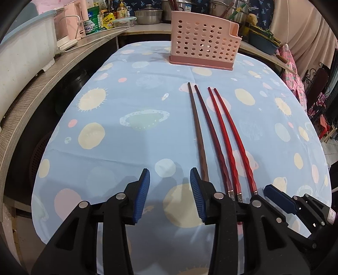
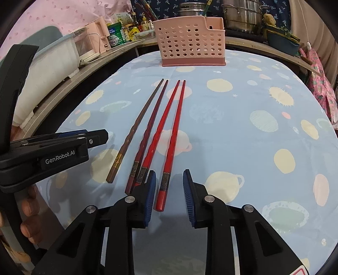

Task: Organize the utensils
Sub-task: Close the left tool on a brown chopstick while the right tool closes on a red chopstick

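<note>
Several chopsticks lie side by side on the blue planet-print tablecloth [image 1: 126,148], pointing at a pink perforated utensil holder [image 1: 203,49] at the far end. The brown chopstick [image 1: 197,131] is leftmost, then a dark red one [image 1: 211,131], then two bright red ones [image 1: 234,137]. My left gripper [image 1: 170,188] is open and empty, just left of the chopsticks' thick ends. My right gripper [image 2: 169,190] is open, its jaws on either side of the rightmost red chopstick's [image 2: 169,152] thick end, not closed on it. The holder [image 2: 191,43] also shows in the right wrist view.
A wooden counter [image 1: 42,84] curves along the left with a white bin, a pink appliance and jars. Steel pots [image 2: 243,17] stand behind the holder. My left gripper [image 2: 63,146] shows at the left of the right wrist view.
</note>
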Demonstrator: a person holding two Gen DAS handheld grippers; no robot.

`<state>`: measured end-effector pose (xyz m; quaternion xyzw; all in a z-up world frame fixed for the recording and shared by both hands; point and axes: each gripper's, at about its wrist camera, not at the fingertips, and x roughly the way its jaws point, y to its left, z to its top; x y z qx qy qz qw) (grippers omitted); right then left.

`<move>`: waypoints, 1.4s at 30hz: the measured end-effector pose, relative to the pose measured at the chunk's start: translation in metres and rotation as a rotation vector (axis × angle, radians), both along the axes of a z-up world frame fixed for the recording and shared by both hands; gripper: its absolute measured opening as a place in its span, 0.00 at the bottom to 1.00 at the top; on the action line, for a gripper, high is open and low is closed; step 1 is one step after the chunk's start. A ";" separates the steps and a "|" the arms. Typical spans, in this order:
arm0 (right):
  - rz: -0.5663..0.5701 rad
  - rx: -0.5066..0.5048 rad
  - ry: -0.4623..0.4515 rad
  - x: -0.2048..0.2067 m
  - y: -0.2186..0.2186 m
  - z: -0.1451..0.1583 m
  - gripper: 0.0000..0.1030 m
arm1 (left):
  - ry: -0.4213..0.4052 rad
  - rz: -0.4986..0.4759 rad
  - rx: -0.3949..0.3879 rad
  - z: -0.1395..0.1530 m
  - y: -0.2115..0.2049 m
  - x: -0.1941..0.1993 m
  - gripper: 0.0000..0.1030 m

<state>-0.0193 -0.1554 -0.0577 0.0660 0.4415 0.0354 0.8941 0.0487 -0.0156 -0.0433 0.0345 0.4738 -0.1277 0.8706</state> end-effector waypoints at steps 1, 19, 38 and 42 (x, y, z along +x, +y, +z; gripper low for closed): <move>-0.002 -0.001 0.003 0.000 0.000 -0.001 0.22 | 0.001 -0.003 0.001 -0.001 -0.001 -0.001 0.39; -0.045 -0.014 -0.005 -0.003 -0.011 -0.004 0.07 | 0.028 -0.046 0.010 -0.009 -0.014 -0.009 0.50; -0.098 -0.001 -0.006 -0.006 -0.027 -0.004 0.06 | 0.021 -0.075 0.043 -0.019 -0.024 -0.014 0.52; -0.098 0.000 -0.006 -0.006 -0.027 -0.004 0.06 | 0.014 -0.077 0.049 -0.019 -0.024 -0.015 0.51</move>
